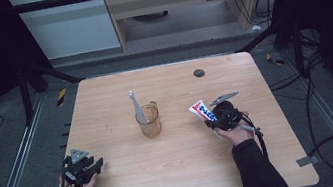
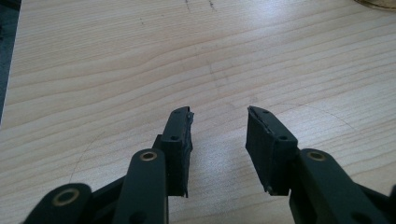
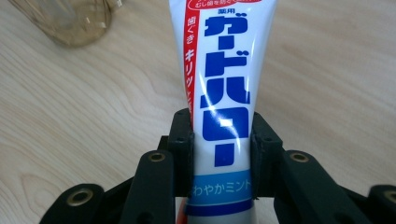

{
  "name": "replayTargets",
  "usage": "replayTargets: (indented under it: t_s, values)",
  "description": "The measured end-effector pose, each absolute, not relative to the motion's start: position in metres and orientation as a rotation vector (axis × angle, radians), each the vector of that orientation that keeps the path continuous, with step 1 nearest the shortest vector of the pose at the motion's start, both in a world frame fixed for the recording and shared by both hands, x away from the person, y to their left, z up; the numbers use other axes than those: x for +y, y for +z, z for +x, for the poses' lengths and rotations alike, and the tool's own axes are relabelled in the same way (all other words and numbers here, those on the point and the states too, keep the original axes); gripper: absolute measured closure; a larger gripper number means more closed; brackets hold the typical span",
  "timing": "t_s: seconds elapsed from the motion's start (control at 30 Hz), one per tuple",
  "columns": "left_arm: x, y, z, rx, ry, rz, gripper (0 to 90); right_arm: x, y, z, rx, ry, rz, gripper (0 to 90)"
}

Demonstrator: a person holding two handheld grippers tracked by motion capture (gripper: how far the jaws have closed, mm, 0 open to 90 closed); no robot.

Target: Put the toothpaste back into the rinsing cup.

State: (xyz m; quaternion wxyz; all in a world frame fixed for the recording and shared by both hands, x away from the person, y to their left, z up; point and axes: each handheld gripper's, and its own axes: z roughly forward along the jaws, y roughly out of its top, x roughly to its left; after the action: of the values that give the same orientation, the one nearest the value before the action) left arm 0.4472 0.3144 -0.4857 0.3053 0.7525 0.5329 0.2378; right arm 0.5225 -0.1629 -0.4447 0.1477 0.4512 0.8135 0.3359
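High view shows us the wooden bench (image 1: pixel 187 171) first, with a clear amber cup (image 1: pixel 149 121) near its middle and a pale toothbrush (image 1: pixel 137 107) standing in it, head up. To the cup's right, our right gripper (image 1: pixel 214 116) is clamped on a toothpaste tube (image 1: pixel 201 110), which it holds above the bench surface, pointing up and left toward the cup. In the right gripper view the two black pads press the tube's sides near its lower end, and the cup's base sits at the top left corner. Our left gripper (image 2: pixel 218 140) rests low at the bench's near left, jaws apart with nothing between them.

We judge the risks as these: the tube is soft and glossy, so a squeeze on its flanks could let it slip or pivot; and swinging it in toward the cup could knock the toothbrush or tip the cup.

The tube carries large blue Japanese lettering on white, a red strip of smaller characters down one side, and a light blue band reading わやかミント where it shows.
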Motion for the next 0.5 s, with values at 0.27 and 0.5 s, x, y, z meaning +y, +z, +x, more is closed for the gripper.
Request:
replayTargets:
  t_s: [0.27, 0.5]
  values:
    - [0.315, -0.485, 0.447, 1.409, 0.638, 1.989, 59.8, -0.159, -0.429, 0.517, 2.176, 1.161, 1.281, 67.8]
    - [0.315, -0.485, 0.447, 1.408, 0.639, 1.986, 59.8, -0.149, -0.417, 0.516, 2.064, 1.279, 1.262, 68.3]
